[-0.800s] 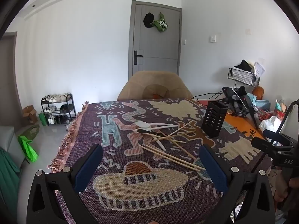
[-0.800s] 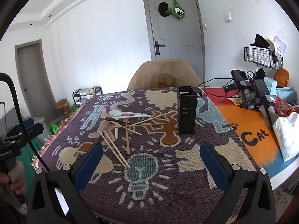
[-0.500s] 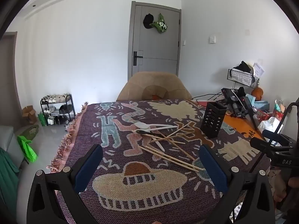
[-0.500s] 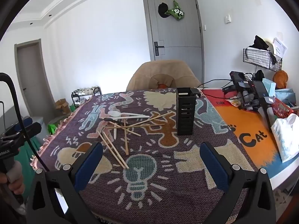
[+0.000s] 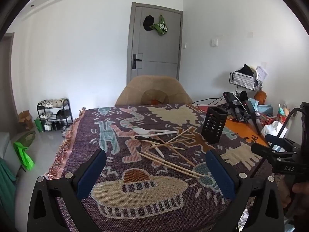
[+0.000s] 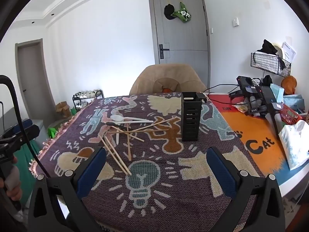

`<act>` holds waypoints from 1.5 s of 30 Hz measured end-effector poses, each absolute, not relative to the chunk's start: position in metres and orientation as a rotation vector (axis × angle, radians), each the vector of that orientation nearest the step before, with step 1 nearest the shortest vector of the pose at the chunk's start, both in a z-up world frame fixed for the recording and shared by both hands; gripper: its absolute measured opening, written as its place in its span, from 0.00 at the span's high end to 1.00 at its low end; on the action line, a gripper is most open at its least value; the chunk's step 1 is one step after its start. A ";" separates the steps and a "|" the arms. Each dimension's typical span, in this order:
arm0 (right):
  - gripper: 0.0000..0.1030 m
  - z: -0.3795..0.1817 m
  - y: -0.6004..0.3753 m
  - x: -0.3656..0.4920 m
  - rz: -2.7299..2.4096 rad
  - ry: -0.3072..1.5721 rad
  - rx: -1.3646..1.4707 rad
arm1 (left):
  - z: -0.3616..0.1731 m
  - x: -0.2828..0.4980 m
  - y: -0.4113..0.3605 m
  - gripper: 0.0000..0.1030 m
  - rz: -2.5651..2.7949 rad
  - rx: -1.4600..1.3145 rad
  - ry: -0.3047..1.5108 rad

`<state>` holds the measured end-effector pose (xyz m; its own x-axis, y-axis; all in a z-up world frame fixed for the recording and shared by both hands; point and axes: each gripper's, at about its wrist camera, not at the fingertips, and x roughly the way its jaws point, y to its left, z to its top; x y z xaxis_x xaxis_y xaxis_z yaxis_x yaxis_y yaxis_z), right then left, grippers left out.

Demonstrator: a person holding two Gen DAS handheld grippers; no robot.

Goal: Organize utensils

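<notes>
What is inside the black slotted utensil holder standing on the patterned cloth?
Nothing sticks out above the black utensil holder. Through its open top a pale flat piece shows at the rim, and the side slots show only darkness. Its bottom is hidden by its walls. The chopsticks lie outside.

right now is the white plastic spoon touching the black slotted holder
Apart. The right wrist view shows bare blanket between the white plastic spoon handle tip and the black slotted holder.
</notes>
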<state>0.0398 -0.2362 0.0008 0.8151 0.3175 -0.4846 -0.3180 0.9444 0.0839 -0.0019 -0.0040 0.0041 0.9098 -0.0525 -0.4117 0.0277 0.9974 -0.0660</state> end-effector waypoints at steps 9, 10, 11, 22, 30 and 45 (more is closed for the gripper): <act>0.00 0.001 -0.240 0.039 0.336 0.507 0.002 | 0.005 -0.005 -0.005 0.01 -0.024 -0.044 0.396; 0.00 0.001 -0.241 0.039 0.337 0.503 0.002 | 0.005 -0.005 -0.004 0.01 -0.026 -0.048 0.399; 0.00 0.002 -0.241 0.039 0.337 0.501 0.003 | 0.005 -0.004 -0.004 0.01 -0.027 -0.058 0.402; 0.00 0.002 -0.244 0.040 0.334 0.499 0.014 | 0.005 -0.006 -0.003 0.01 -0.034 -0.071 0.392; 0.00 0.002 -0.242 0.038 0.338 0.497 0.009 | 0.005 -0.007 0.000 0.01 -0.020 -0.067 0.385; 0.00 0.006 -0.243 0.036 0.332 0.484 0.002 | 0.008 -0.008 -0.001 0.01 -0.008 -0.071 0.379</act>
